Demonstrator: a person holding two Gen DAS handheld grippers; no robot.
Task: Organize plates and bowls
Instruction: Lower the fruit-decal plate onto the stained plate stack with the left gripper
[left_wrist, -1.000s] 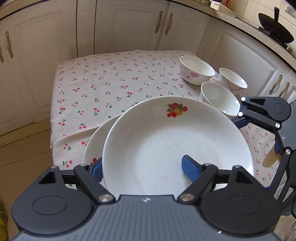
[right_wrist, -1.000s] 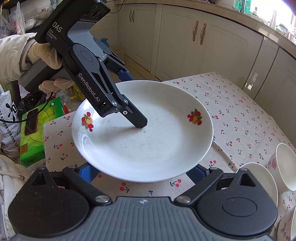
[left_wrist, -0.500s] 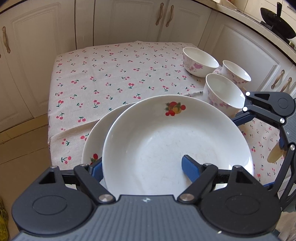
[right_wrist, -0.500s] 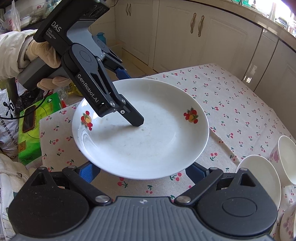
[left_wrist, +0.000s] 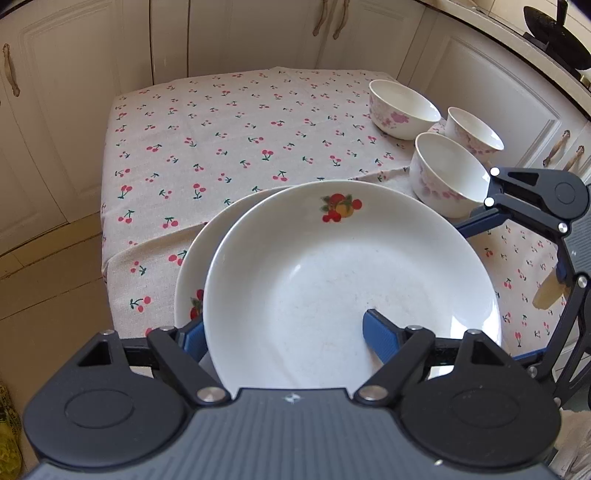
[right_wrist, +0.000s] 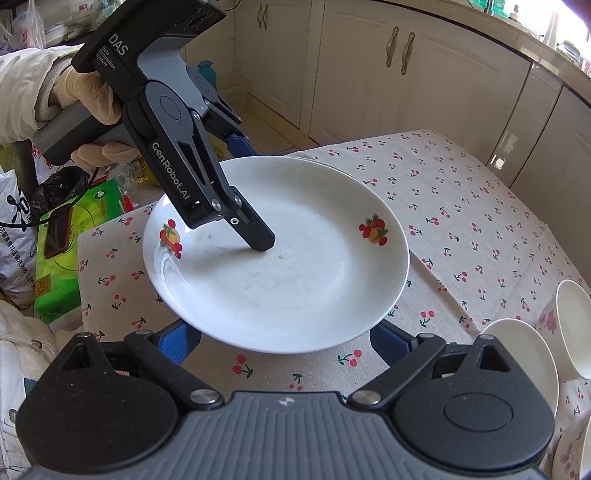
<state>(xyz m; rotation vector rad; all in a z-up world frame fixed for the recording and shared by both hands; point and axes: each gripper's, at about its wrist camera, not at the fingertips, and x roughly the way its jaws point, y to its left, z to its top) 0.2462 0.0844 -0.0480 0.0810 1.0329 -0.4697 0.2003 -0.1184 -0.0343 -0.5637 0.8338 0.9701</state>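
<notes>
The top plate (left_wrist: 351, 273) is gripped at its near rim by the left gripper (left_wrist: 284, 332), above the lower plate (left_wrist: 195, 266); the right gripper (right_wrist: 280, 339) is held spread wide. Since earlier, the 3 bowls (left_wrist: 448, 173) appear nearer.

Your left claw (left_wrist: 284, 332) grips the top plate (left_wrist: 351, 280) by its rim | second plate (left_wrist: 192, 273) just beneath | three bowls (left_wrist: 448, 173) on the surface (left_wrist: 221, 147), far right

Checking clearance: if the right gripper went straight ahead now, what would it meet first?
The held plate, hanging just ahead of the right gripper; it looks slightly higher, so the fingers might pass beneath.
</notes>
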